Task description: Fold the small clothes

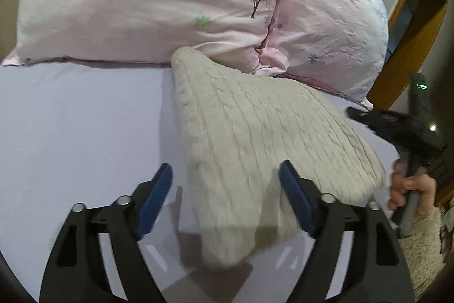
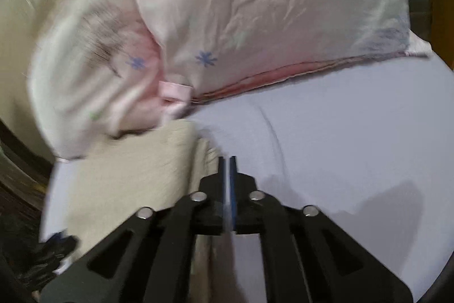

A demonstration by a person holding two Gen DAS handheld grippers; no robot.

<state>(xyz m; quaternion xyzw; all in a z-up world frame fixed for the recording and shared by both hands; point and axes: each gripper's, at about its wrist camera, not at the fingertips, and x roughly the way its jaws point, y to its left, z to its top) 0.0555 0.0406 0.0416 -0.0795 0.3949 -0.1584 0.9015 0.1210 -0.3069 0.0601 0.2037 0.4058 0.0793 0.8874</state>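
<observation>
A beige cable-knit garment point(image 1: 255, 138) lies folded on the lilac bed sheet point(image 1: 71, 118), its far end against the pillows. My left gripper point(image 1: 225, 175) is open and empty just above the garment's near end, its right pad point(image 1: 295, 200) over the knit and its left pad point(image 1: 154, 200) over the sheet. In the right wrist view, which is blurred, the garment point(image 2: 127, 178) lies to the left of my right gripper point(image 2: 227, 161), which is shut with nothing visible between the pads, over bare sheet point(image 2: 340, 146). The right gripper also shows in the left wrist view point(image 1: 397, 129), held by a hand point(image 1: 411, 189).
Two pale pink flowered pillows point(image 1: 156, 4) point(image 1: 326, 33) lie at the head of the bed, also in the right wrist view point(image 2: 255, 13). A wooden frame point(image 1: 408, 41) stands at the right beyond the bed edge.
</observation>
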